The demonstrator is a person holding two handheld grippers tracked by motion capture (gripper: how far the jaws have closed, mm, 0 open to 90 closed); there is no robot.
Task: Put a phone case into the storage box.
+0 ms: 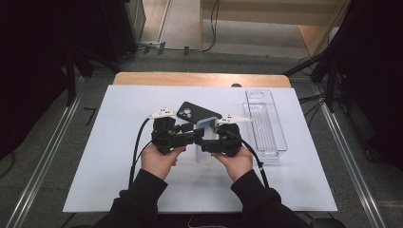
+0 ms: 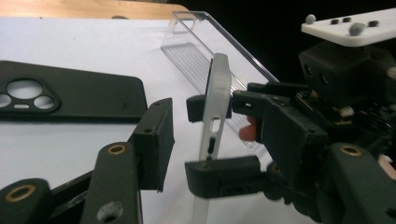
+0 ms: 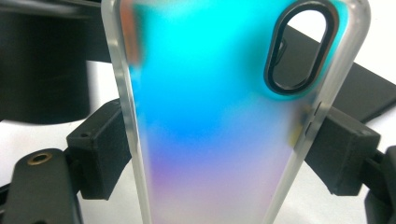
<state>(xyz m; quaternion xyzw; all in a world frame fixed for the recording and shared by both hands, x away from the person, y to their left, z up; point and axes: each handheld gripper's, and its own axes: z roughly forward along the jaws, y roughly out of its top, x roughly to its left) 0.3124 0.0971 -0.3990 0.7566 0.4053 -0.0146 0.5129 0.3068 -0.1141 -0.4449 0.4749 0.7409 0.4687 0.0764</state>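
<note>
Two phone cases out: the frosted case [image 3: 219, 121] is pinched upright in the right gripper [image 1: 209, 135] mid-table, the left gripper [image 2: 175, 144] has let go, and the black case [image 1: 197, 113] lies behind. The clear tray [image 1: 275, 142] by the right edge holds nothing.

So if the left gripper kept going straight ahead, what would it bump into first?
Most likely the translucent iridescent phone case, held upright on edge by the right gripper. It stands just past the left gripper, whose jaws are open. Depth is hard to judge, so it might slip alongside.
</note>
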